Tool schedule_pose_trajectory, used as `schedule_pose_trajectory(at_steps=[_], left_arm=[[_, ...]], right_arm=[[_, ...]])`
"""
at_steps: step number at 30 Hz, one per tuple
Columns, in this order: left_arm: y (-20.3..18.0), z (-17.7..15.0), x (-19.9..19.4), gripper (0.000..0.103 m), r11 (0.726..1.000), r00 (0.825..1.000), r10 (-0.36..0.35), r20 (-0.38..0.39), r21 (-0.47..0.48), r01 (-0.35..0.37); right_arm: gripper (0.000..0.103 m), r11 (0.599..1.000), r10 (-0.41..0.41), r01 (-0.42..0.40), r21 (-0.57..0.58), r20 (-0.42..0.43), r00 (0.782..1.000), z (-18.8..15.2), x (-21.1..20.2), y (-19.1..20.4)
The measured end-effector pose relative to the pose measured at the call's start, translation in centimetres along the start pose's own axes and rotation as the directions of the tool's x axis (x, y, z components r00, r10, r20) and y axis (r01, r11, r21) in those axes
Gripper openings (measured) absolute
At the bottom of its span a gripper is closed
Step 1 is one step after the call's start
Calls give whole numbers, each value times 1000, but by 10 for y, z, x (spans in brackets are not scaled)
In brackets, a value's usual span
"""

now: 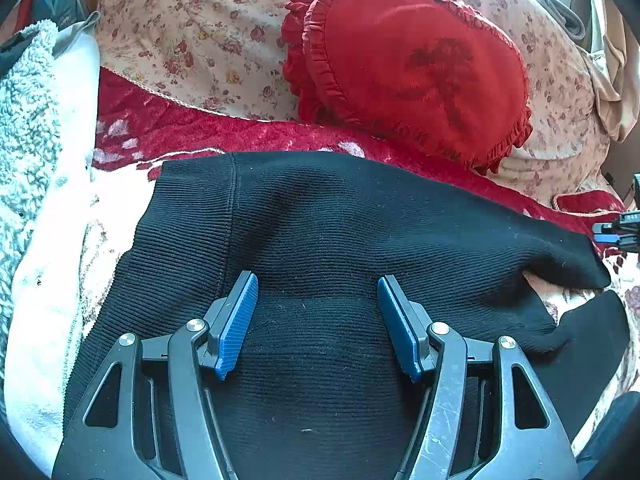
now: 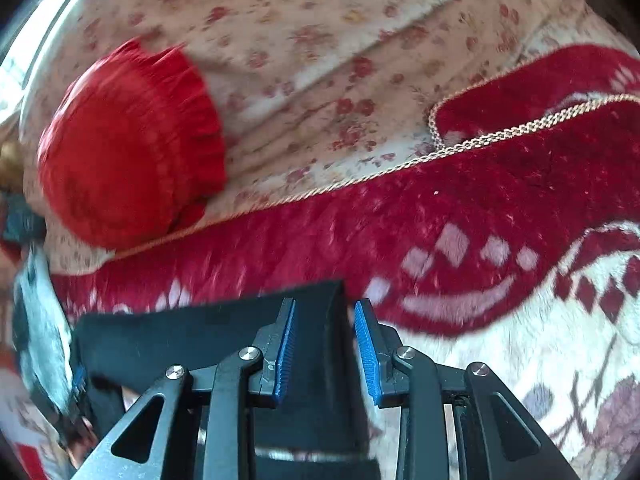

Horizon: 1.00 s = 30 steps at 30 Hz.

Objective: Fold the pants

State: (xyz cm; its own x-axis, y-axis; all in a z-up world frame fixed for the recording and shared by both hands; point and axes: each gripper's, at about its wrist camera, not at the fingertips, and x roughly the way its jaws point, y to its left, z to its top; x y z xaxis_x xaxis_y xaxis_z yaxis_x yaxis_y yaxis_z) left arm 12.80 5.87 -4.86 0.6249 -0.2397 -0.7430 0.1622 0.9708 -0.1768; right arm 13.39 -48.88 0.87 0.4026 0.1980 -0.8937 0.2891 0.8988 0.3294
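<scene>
**Now: black pants flat on the blanket, both my grippers spread**

Underneath everything lies the red and cream blanket [image 2: 500, 216], filling the right and lower half of the right wrist view, its red field carrying pale diamond shapes and a braided edge along the top. Behind it, across the top of both views, sits the floral bedding [image 1: 192, 40], cream with small dark-red flowers. At the left edge of the left wrist view a white fleecy cloth [image 1: 28, 120] is piled up.

The black pants [image 1: 328, 232], ribbed knit, spread over the middle and bottom of the left wrist view, a stitched seam running down at the upper left of the cloth, one end tapering toward the right edge of the frame. In the right wrist view the same cloth occupies the lower left, its squared edge ending between my fingers.

The red frilled cushion [image 1: 412, 68] rests on the bedding at upper centre-right of the left wrist view, its lower edge just above the pants.

My left gripper [image 1: 318, 324] is spread wide over the cloth, pinching nothing. My right gripper [image 2: 325, 350] stands partly apart; the pants' edge lies between its blue pads [image 2: 286, 354], but whether they press it I cannot tell. That view is blurred.
</scene>
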Motion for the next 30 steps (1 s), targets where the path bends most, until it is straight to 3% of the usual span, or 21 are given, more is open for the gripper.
schedule_pose_trajectory(at_steps=[3, 10, 13, 17, 22, 25, 27, 28, 30], left_arm=[[0, 0, 0, 62, 1000, 1000, 0, 1, 0, 0], [1, -1, 0, 62, 1000, 1000, -1, 1, -1, 1], [0, -1, 0, 62, 1000, 1000, 1, 0, 2, -1], [1, 2, 0, 63, 1000, 1000, -3, -13, -7, 3], [7, 17, -16, 63, 1000, 994, -11, -108, 0, 11], [33, 28, -47, 63, 999, 997, 31, -65, 14, -30], [60, 39, -57, 73, 995, 994, 103, -46, 20, -103], [72, 44, -55, 80, 991, 990, 134, -52, 23, -133], [97, 59, -46, 80, 985, 981, 172, -95, 30, -170]], right_arm=[[28, 999, 29, -29, -13, -56, 998, 4, 14, 2], [27, 995, -63, 58, -75, -65, 996, 14, 32, 10], [10, 995, -4, -4, -98, -78, 997, 13, 36, 13], [6, 993, 3, 4, -120, 53, 999, 7, 15, 18], [6, 988, -64, 86, -127, 172, 983, -11, 0, 26], [6, 980, -118, 157, -125, 274, 954, -34, -10, 36], [6, 974, -126, 179, -136, 327, 936, -49, -15, 43], [6, 970, -130, 194, -148, 360, 924, -59, -17, 48], [6, 965, -129, 209, -160, 408, 904, -75, -15, 53]])
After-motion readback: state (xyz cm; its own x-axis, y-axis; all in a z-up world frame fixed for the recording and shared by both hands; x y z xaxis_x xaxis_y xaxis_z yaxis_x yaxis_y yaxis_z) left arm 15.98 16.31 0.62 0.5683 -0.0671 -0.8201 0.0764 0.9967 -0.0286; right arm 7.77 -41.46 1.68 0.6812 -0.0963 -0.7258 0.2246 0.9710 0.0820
